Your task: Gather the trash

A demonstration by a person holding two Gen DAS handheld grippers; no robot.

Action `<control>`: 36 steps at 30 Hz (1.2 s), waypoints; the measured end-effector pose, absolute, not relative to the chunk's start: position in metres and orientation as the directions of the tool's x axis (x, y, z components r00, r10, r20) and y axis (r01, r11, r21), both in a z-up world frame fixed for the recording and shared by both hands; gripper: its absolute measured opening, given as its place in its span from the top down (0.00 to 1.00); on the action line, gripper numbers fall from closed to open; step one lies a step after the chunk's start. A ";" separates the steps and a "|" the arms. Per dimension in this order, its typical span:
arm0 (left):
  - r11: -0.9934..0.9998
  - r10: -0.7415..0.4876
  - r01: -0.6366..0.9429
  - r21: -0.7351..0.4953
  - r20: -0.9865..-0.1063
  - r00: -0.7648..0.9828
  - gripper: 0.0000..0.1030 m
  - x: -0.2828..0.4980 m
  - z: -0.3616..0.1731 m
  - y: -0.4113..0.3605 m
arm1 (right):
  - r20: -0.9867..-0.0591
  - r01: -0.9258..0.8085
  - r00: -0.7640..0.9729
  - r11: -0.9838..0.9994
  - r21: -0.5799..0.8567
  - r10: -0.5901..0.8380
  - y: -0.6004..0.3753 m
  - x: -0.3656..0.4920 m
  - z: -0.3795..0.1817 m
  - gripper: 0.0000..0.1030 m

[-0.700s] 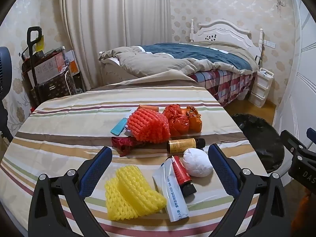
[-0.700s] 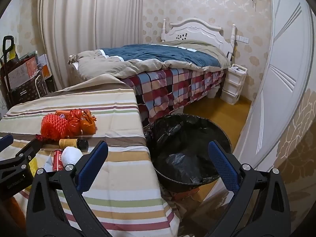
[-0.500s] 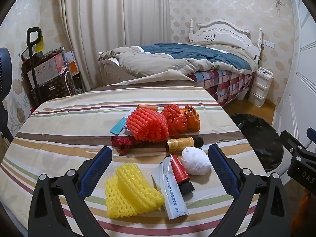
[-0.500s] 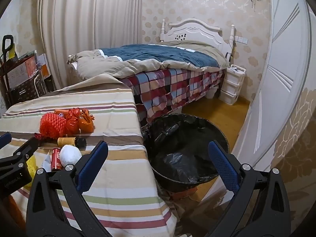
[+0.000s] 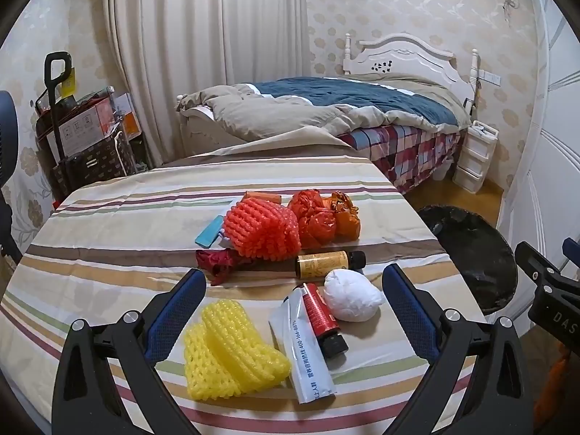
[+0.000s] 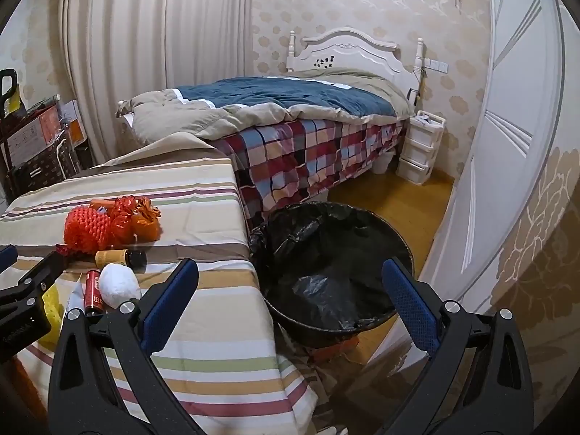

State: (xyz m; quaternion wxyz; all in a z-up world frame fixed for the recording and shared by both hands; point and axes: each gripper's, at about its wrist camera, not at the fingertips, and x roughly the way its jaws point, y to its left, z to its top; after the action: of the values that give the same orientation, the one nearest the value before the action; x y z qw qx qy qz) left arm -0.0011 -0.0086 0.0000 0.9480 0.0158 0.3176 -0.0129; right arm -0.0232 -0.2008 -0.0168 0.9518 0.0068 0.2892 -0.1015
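Note:
Trash lies on the striped table (image 5: 108,217): a yellow foam net (image 5: 228,355), a white tube (image 5: 304,351), a red cylinder (image 5: 320,313), a white paper ball (image 5: 351,299), a small brown bottle (image 5: 326,264), an orange foam net (image 5: 262,230), orange wrappers (image 5: 322,217), a dark red wrapper (image 5: 221,259) and a blue card (image 5: 209,236). My left gripper (image 5: 291,295) hovers open above the near items, holding nothing. My right gripper (image 6: 290,290) is open over the table's right edge beside the black-lined bin (image 6: 333,272). The paper ball (image 6: 117,286) and orange net (image 6: 87,230) also show there.
A bed (image 5: 326,108) with a plaid skirt stands behind the table. A white drawer unit (image 6: 420,145) sits by the headboard. A cart with boxes (image 5: 83,137) stands at the left wall, a white door (image 6: 514,127) at the right. The bin rests on wooden floor (image 6: 398,195).
Both views have shifted slightly, with the trash sitting a little higher and farther in the left wrist view. Nothing on the table has moved and both grippers stay open.

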 end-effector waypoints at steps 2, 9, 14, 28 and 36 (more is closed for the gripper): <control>0.999 -0.015 0.037 0.023 -0.603 0.797 0.06 0.000 0.000 -0.010 | -0.553 0.199 0.811 0.979 -0.044 -0.190 -0.202 -0.023 -0.017 0.04; 0.999 -0.013 0.037 0.027 -0.604 0.797 0.06 0.001 -0.002 -0.011 | -0.555 0.199 0.810 0.979 -0.043 -0.189 -0.203 -0.023 -0.018 0.04; 0.999 -0.016 0.039 0.025 -0.604 0.797 0.06 0.001 -0.002 -0.011 | -0.561 0.199 0.807 0.979 -0.040 -0.187 -0.204 -0.023 -0.020 0.04; 0.999 -0.016 0.040 0.027 -0.605 0.796 0.06 0.001 -0.001 -0.010 | -0.562 0.199 0.806 0.979 -0.039 -0.186 -0.205 -0.023 -0.020 0.04; 0.999 -0.016 0.040 0.026 -0.605 0.796 0.06 0.001 -0.001 -0.011 | -0.562 0.199 0.806 0.979 -0.039 -0.186 -0.205 -0.023 -0.020 0.04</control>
State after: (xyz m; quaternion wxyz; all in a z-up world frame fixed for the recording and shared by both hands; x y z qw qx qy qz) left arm 0.0011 -0.0105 -0.0009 0.9475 0.0186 0.3190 -0.0148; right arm -0.0228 -0.2051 -0.0201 0.9501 0.0111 0.2947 -0.1014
